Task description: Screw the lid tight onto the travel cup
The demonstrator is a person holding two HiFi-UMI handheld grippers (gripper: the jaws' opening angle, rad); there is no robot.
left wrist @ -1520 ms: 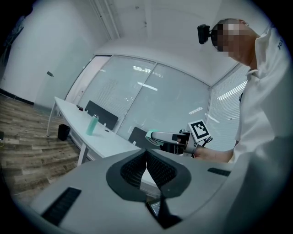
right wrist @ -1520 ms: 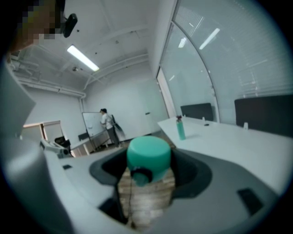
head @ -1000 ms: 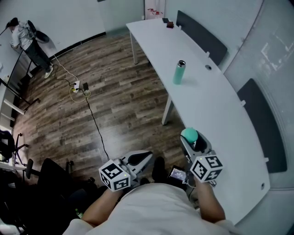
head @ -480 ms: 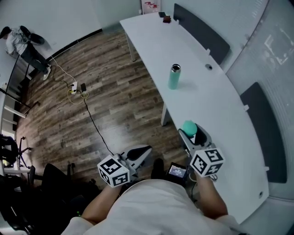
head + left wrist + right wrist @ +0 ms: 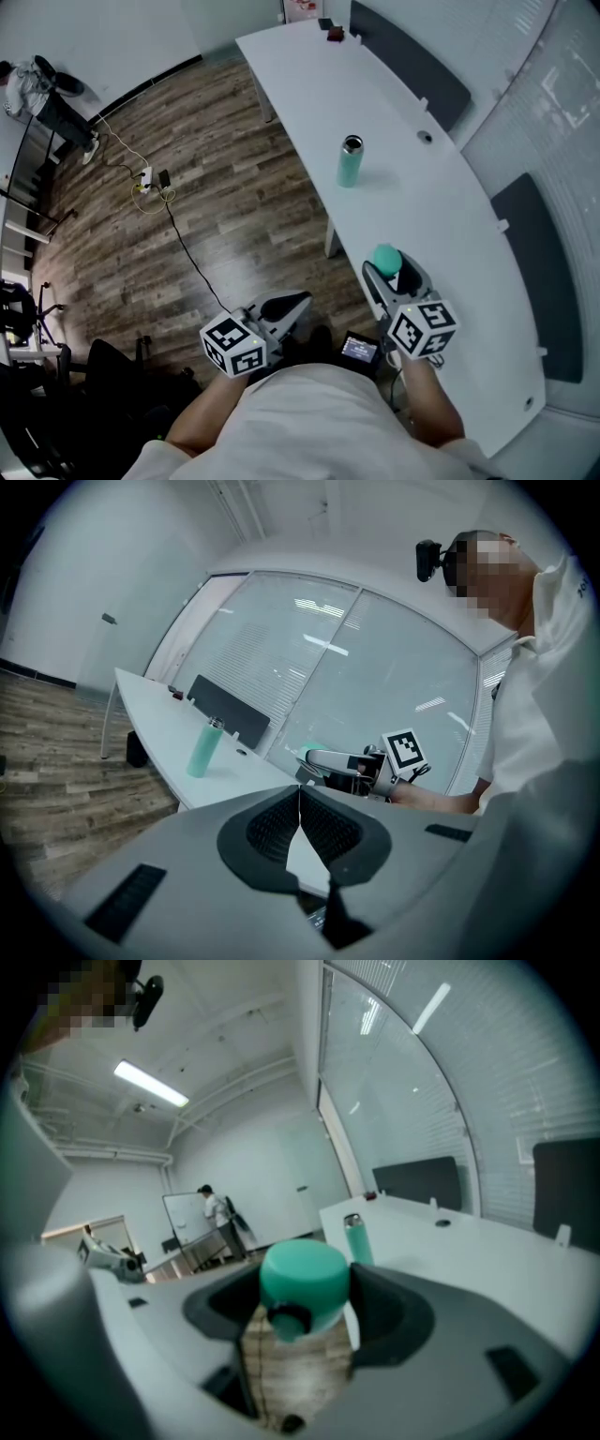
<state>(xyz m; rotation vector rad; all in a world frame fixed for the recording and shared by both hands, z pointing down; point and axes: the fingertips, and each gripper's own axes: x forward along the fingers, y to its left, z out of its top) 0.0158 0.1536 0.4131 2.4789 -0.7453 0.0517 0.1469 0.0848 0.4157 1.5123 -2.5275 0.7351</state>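
The right gripper [image 5: 392,272] was clamped on the teal lid [image 5: 305,1283], its jaws pressed against the lid's two sides with the domed top pointing ahead. The lid was clear of everything else and hung just over the near edge of the white tabletop [image 5: 422,216]. The left gripper [image 5: 300,810] was fully closed on nothing, its ribbed pads meeting in a thin seam. It was held out over the wooden floor [image 5: 216,216], just beside the tabletop's edge and near the right gripper. Over the last second both grippers had been carried forward together, and the travel cup [image 5: 350,161] had drawn somewhat nearer in the head view while neither grip changed. The cup stood upright on the tabletop, teal-bodied with a bare metal rim and no lid on it, well apart from both grippers. That read as an approach under way: the lid was in hand, but seating and threading had not begun. I judged that the left gripper would need to open to steady the cup before the lid could be turned down. Far across the floor, a person [image 5: 47,89] stood by a wall, well away from the work.
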